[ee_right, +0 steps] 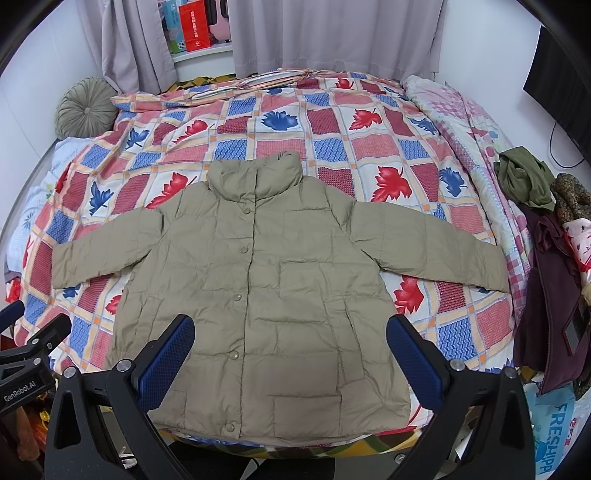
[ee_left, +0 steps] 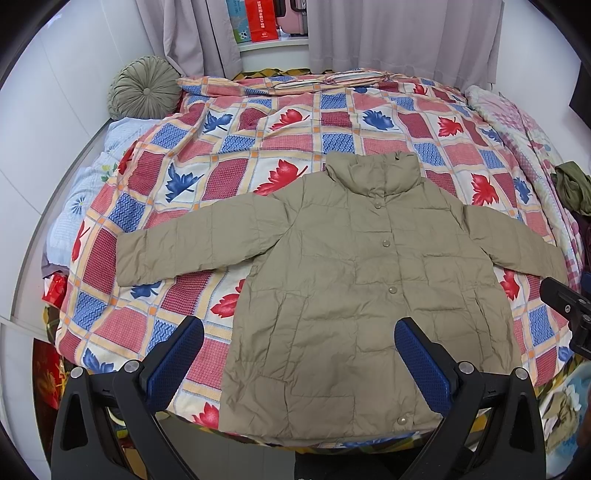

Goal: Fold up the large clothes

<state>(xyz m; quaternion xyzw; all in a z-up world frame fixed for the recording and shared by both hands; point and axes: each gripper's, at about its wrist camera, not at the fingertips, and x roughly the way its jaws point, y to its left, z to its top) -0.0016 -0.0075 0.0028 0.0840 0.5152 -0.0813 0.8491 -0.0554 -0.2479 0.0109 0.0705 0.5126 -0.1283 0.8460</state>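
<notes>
A: Curtains (ee_left: pixel 388 33) hang behind a bed (ee_left: pixel 258 122) covered in a leaf-patterned patchwork quilt, with a round pleated cushion (ee_left: pixel 146 86) at its far left corner. What are we folding?

B: 1 khaki padded jacket (ee_left: pixel 351 277), lying face up and flat near the front edge of the bed, buttoned, collar pointing away, hem toward us.

A: Walk me across it, left to right.

B: Its left-hand sleeve (ee_left: pixel 177 251) stretches out over the quilt, then the quilted body with snap buttons down the front, then the right-hand sleeve (ee_right: pixel 436 251) reaching toward a pile of other clothes (ee_right: pixel 546 221) at the bed's right edge.

A: And the tongs?

B: Both pairs are spread wide and grip nothing. The left tongs (ee_left: pixel 299 360) hover over the hem's left part; the right tongs (ee_right: pixel 290 356) over the lower body, not touching it as far as I can tell.

A: How will it handle?

B: Light, soft and puffy, I'd judge, with a smooth shell that may slip. Padding will spring back, so folds need pressing.

A: Where to grab?

B: Probably each cuff or shoulder seam, pinching through both layers, to bring the sleeves across the chest.
</notes>
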